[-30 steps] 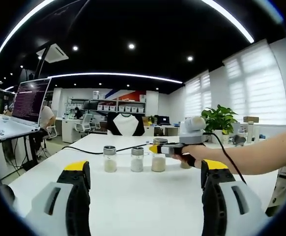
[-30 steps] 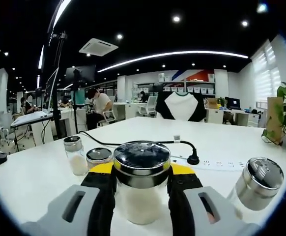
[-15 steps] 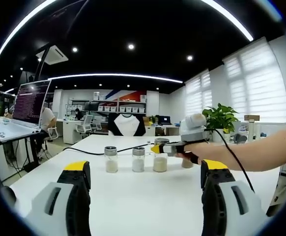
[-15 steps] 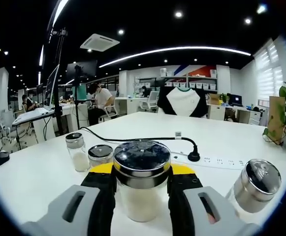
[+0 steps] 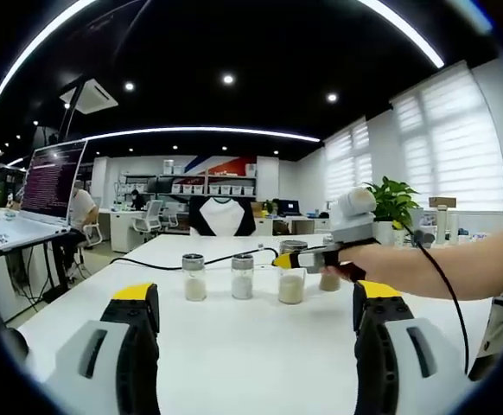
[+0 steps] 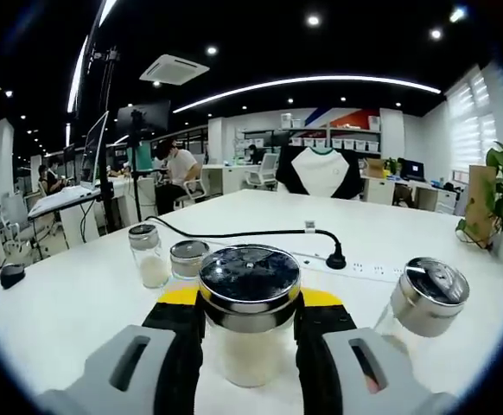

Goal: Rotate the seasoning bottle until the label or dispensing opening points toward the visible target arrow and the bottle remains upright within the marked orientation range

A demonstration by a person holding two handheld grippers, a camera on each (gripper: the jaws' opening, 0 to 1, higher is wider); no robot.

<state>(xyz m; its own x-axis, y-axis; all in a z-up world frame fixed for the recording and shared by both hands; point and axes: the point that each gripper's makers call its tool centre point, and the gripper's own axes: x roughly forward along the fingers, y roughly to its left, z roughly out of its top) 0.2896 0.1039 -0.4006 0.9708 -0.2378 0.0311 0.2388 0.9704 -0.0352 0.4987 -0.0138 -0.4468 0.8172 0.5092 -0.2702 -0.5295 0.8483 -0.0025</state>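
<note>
A glass seasoning bottle (image 6: 249, 346) with white powder and a metal lid stands upright between my right gripper's (image 6: 249, 298) yellow-tipped jaws, which are shut on it. In the left gripper view the same bottle (image 5: 292, 285) sits in the right gripper (image 5: 296, 258), which a hand holds just right of two matching bottles (image 5: 194, 277) (image 5: 242, 276) on the white table (image 5: 234, 346). My left gripper (image 5: 257, 298) is near the table's front, open, jaws wide apart with nothing between them. I see no arrow mark.
Another bottle (image 6: 420, 298) stands close on the right of the held one, and two (image 6: 149, 255) (image 6: 188, 258) on the left. A black cable and white power strip (image 6: 355, 268) lie behind. A potted plant (image 5: 391, 206) and office desks are beyond.
The right gripper has carried its bottle a little to the right, away from the two bottles in the row. My left gripper has stayed open and still.
</note>
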